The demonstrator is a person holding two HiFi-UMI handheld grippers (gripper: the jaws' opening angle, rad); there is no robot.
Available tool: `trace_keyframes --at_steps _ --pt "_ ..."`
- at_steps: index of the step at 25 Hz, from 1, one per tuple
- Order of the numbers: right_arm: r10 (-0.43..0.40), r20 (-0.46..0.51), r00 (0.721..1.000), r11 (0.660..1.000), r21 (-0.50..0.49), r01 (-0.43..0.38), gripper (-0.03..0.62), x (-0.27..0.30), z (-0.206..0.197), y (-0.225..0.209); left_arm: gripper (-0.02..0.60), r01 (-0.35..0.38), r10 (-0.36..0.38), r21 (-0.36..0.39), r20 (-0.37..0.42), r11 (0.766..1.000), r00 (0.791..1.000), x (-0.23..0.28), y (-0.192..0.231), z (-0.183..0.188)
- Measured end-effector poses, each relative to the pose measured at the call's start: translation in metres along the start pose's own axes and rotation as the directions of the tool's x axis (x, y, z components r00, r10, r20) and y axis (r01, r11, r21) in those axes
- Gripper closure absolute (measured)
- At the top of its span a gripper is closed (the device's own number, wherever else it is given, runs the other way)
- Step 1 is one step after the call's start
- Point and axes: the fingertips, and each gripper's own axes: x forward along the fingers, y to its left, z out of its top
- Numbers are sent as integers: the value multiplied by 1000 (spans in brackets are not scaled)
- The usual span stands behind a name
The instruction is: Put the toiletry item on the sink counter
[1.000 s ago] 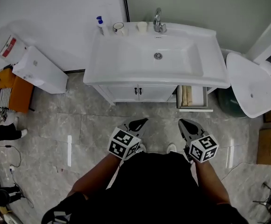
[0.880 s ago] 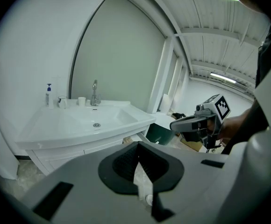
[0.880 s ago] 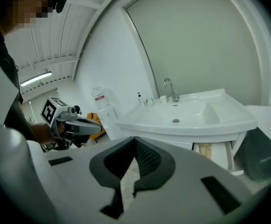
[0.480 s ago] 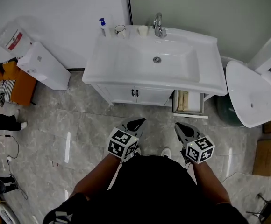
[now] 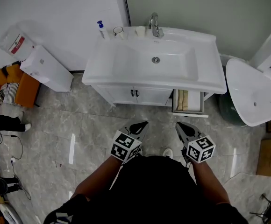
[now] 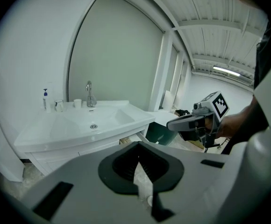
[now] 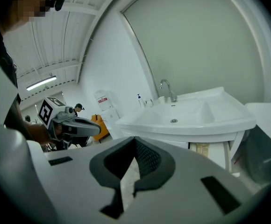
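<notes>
Claws closed and empty, a person stands on the grey tiled floor (image 5: 86, 125) facing a white vanity. The left claw (image 5: 143, 124) and the right claw (image 5: 178, 124) are held side by side just in front of the body, jaws pressed together with nothing between them, both aimed toward the sink. The toiletry item, a pump bottle (image 5: 100, 28) with a blue top, stands upright at the back left corner of the sink's tabletop (image 5: 210, 73), well apart from both claws, with the floor and the cabinet (image 5: 135, 95) between. Just to the bottle's right along the back edge stand a clear cup (image 5: 118, 31) and a small white cup (image 5: 140, 30), and then the faucet (image 5: 153, 24). A drawer (image 5: 188, 101) hangs open at the cabinet's right end, beside a loose white basin (image 5: 250, 94) propped at the far right.

Compared with a second ago, the vanity has slid slightly left and down in the head view, and the white box (image 5: 46, 69) at the left has drifted toward the centre. Both claws keep their closed pose near the body, and the bottle and cups stand where they did.
</notes>
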Motion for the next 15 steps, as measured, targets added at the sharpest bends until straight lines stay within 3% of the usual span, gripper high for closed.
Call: trace_keyframes --at_steps 15 --pt "-2 2 1000 1000 -2 2 592 -3 -1 0 581 27 -27 -34 13 999 1000 2 -7 2"
